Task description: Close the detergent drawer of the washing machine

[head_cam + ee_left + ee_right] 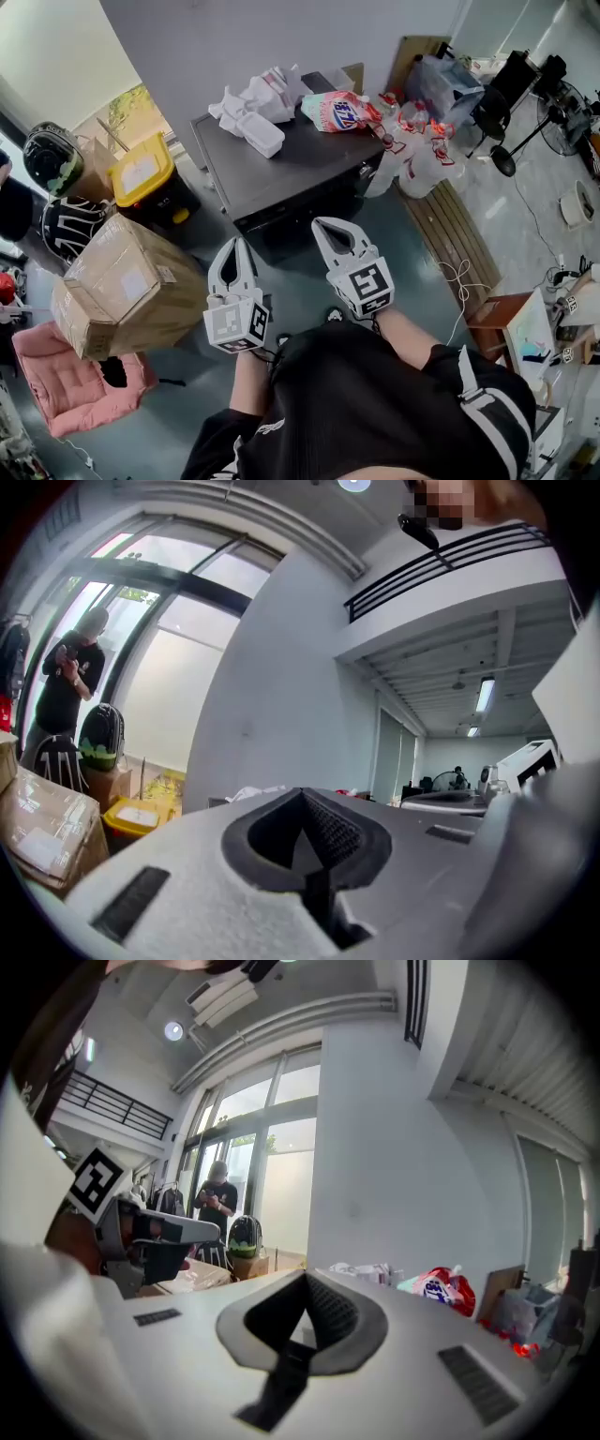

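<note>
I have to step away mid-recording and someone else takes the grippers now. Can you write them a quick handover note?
Left gripper: shut, empty, in front of the washing machine.
Right gripper: shut, empty, beside the left one. Neither touches the machine.
Detergent bag and white packs lie on the machine's top.
Done: no drawer sticks out past the front edge in the head view, so it looks closed, though the front panel barely shows.
Left: check the front and push the drawer in if it is out.
</note>
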Available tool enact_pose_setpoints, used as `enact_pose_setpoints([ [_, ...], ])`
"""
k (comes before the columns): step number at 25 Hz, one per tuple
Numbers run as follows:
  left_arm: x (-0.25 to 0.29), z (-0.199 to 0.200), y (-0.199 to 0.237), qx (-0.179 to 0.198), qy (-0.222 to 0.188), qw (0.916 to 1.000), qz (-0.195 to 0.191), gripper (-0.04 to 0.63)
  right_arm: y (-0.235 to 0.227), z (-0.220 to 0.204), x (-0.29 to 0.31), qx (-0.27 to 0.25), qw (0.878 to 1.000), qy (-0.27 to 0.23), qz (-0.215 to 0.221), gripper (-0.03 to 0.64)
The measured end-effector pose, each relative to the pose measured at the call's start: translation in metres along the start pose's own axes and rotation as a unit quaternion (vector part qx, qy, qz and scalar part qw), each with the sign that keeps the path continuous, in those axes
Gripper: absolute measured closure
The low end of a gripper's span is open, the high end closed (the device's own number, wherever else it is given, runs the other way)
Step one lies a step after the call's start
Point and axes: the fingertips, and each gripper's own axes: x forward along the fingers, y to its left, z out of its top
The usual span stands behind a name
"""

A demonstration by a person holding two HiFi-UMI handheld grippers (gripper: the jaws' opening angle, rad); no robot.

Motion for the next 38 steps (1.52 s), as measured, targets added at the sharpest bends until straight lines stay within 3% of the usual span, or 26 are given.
enact_pose_setpoints([
  [3, 0.0, 0.035, -0.005, 0.022, -0.034, 0.9992, -0.002, 0.589, -0.014, 0.022, -0.003, 0.002, 1.0, -0.017, -0.009, 0.612],
  [7, 0.0, 0.046, -0.006, 0.061, -0.035, 0.9975, 0.002, 0.589, -0.018, 0.038, -0.002, 0.003, 1.0, -0.029, -0.003, 0.612],
  [38, 0.0, 0.026, -0.019, 0.07, -0.014, 0.9973, -0.015, 0.589, -0.008, 0.041, -0.003, -0.027, 0.999, -0.027, -0.004, 0.612],
])
